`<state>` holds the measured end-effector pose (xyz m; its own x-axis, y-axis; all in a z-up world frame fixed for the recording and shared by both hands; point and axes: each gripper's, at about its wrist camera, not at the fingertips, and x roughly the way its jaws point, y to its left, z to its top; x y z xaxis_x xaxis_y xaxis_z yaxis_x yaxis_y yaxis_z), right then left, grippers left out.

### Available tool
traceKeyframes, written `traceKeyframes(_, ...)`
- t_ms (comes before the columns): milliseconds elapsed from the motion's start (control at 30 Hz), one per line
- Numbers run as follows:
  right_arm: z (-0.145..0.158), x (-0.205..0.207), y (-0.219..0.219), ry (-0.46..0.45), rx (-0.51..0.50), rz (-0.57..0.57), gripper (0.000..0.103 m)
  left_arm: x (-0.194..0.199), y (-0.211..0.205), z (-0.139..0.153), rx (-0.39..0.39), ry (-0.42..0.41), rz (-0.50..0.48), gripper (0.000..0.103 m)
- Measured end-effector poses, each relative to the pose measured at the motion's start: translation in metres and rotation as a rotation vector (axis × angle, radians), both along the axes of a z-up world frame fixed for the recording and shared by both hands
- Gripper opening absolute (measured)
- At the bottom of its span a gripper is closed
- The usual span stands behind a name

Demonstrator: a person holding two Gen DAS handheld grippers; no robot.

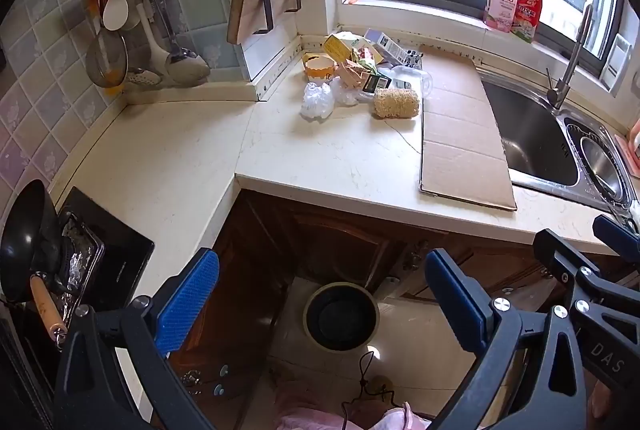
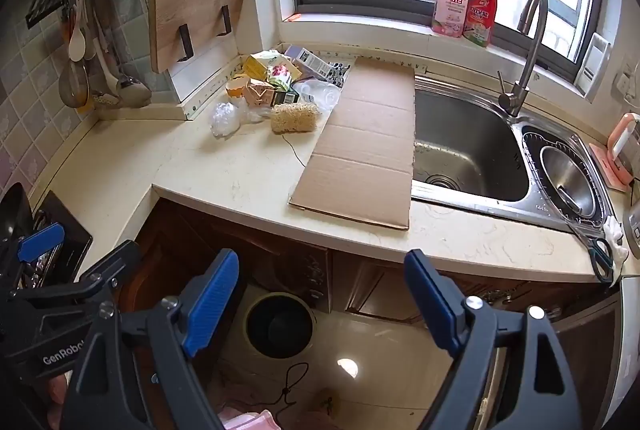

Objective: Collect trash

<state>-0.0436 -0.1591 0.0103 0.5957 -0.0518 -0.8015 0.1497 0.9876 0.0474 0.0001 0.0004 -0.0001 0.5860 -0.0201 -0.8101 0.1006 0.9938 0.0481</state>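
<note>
Blue-padded jaws of the left gripper (image 1: 322,294) and the right gripper (image 2: 320,300) are standing spread wide, gripping nothing, both hanging in front of the bench (image 2: 248,173) edge. Below them, a dark round bin (image 2: 279,324) is sitting on the floor before the wooden cabinet doors (image 1: 336,242). On the bench, a flattened cardboard sheet (image 2: 366,145) is lying just beside the steel sink (image 2: 464,153). Farther back, in the corner under the window, the trash pile (image 2: 276,89) is resting: a crumpled clear plastic bag (image 2: 225,117), a dry noodle block (image 2: 294,117), an orange paper cup (image 1: 319,66) and assorted cartons. A wooden cutting board (image 2: 196,9) is leaning on the wall behind.
</note>
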Motion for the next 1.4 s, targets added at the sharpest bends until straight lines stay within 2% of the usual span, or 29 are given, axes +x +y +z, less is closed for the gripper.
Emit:
traceKeyframes(200,-0.001,0.003,0.001,0.009,0.004,-0.001,0.086,0.005,-0.003,0.0,0.017,0.01,-0.008,0.102)
traceKeyframes(1400,-0.006,0.0,0.017,0.027,0.0,0.01,0.086,-0.004,0.018,0.004,-0.024,0.001,0.019,0.102)
